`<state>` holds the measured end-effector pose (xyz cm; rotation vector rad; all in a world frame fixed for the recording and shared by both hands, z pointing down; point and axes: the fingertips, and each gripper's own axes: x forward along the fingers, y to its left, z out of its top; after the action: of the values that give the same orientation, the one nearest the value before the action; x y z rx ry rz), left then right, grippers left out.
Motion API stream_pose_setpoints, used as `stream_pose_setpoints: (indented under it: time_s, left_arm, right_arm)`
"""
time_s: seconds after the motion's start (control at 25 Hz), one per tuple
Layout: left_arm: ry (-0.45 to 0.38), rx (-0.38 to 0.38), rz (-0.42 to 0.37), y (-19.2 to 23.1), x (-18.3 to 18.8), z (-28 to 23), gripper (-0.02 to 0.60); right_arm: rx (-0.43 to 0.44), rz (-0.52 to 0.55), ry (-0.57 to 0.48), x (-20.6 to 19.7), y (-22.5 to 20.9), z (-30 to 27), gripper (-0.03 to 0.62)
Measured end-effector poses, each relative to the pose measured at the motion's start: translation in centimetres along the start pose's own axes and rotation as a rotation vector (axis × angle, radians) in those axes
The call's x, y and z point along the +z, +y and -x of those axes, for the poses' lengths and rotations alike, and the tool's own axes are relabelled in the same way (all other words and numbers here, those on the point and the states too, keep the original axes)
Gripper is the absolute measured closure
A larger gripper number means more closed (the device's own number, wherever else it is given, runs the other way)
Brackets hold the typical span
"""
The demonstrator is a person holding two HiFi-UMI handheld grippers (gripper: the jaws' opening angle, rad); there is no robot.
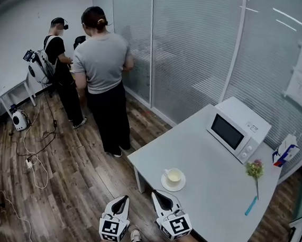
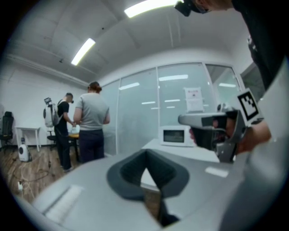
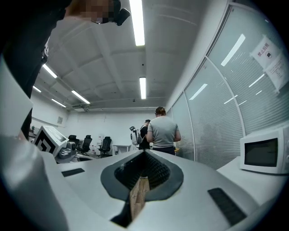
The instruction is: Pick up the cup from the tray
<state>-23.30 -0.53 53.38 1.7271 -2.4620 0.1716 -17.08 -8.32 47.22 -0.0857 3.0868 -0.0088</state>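
Note:
A white cup with pale liquid stands on a white saucer near the front left corner of the grey table in the head view. Both grippers hang over the wood floor, short of the table's edge and apart from the cup. My left gripper is shut and holds nothing; its tips meet in its own view. My right gripper is just below the cup, shut and holding nothing. Neither gripper view shows the cup. Each gripper view shows the other gripper at its edge.
On the table stand a white microwave, a carton, a small flower and a blue pen. Two people stand at the glass partition on the left. Cables lie on the floor.

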Motion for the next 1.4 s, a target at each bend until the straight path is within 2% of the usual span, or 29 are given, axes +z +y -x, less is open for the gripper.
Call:
stream_pose_setpoints:
  time_s: [0.32, 0.64, 1.0, 1.32, 1.4]
  left_arm:
    - [0.017, -0.163, -0.023, 2.4, -0.1, -6.4, 0.577]
    - [0.025, -0.345, -0.044, 0.2, -1.1, -11.3, 0.577]
    - [0.108, -0.451, -0.059, -4.6, -4.2, -16.7, 0.577]
    - [0.200, -0.542, -0.128, -8.8, -8.1, -20.5, 0.577]
    - [0.226, -0.559, -0.135, -9.6, -9.2, -21.0, 0.559]
  right_arm:
    - [-0.153, 0.024, 0.035, -1.2, -3.9, -3.4, 0.589]
    - [-0.314, 0.043, 0.104, -3.1, -7.0, -2.1, 0.589]
    - [-0.398, 0.011, 0.195, -6.5, -12.1, 0.2, 0.589]
    - [-0.444, -0.054, 0.233, -10.0, -15.7, 2.0, 0.589]
    - [-0.453, -0.072, 0.245, -10.8, -16.1, 2.6, 0.589]
